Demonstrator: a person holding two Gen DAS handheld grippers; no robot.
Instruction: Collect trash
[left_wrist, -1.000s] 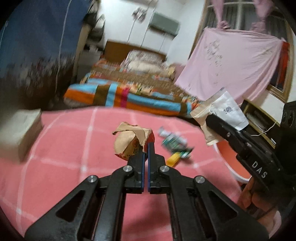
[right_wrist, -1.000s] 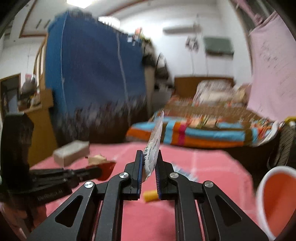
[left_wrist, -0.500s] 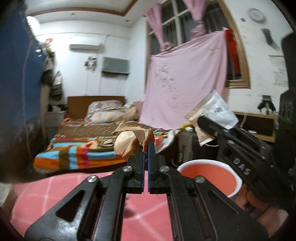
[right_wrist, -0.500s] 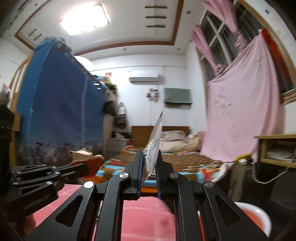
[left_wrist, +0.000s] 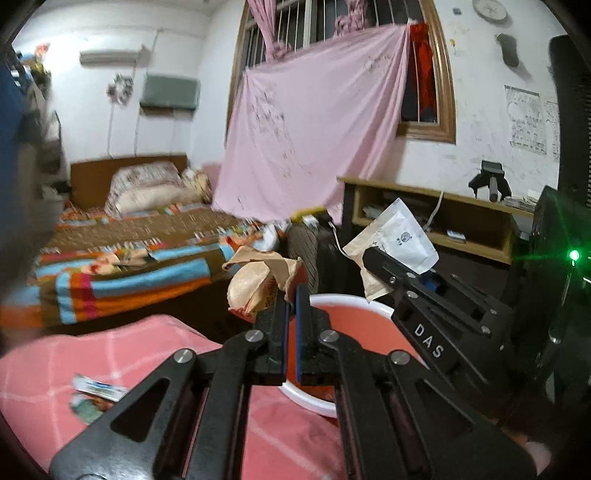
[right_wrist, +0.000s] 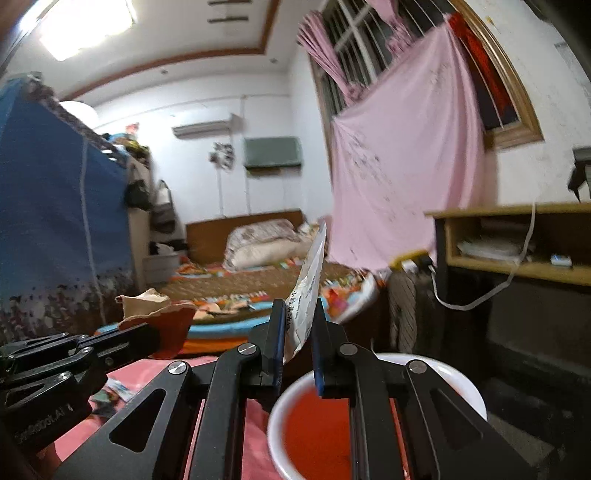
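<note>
Two grippers over red bin | interior bare | wrapper, pouch clamped

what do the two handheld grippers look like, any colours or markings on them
Both are matte black frames with triangular cut-outs, silver pivot screws and blue-lined fingers. The right gripper has white letters "DAS" on its side; the left gripper has faint grey lettering, too blurred to read. No cables or sleeves show.

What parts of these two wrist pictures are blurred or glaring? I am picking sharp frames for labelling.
Left wrist view: the striped bed and left edge smear; the black left gripper and its crumpled brown wrapper stay sharp; a green light flares. Right wrist view: the ceiling lamp blows out; the wooden shelf smears.
</note>
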